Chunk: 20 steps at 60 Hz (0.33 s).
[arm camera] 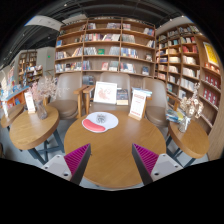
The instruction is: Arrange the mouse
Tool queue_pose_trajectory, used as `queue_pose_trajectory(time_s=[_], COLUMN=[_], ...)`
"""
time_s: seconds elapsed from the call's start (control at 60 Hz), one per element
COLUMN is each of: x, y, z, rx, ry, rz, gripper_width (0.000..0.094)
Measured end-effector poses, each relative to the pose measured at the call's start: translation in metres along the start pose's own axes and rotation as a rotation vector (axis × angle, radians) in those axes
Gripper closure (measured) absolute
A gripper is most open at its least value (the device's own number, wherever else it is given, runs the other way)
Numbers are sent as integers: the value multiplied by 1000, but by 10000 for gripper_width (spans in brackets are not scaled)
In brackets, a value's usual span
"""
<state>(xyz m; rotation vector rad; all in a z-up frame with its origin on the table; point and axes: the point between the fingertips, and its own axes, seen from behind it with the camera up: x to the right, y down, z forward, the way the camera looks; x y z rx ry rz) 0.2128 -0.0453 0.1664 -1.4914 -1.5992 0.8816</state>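
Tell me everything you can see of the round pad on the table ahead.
The round pad lies flat on the far part of the wooden round table, well beyond the open tool. It looks white with a red area at its near-left edge. Nothing visibly rests on it; display stands sit just behind it, apart.

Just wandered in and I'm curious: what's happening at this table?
A person holds a claw above a round wooden table in a room lined with bookshelves. Its fingers are open and grip nothing. Beyond them lies a white mouse pad bearing something red, too small to tell as a mouse.
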Motion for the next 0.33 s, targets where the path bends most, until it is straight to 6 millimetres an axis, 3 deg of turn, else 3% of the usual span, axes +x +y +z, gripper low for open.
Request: queue_pose_trajectory(time_s=[0.15,0.333], x=[2,5], y=[15,28], z=[-26,-40], rx=[2,-4], ry=[-3,2], rz=[3,14], gripper_width=[81,82])
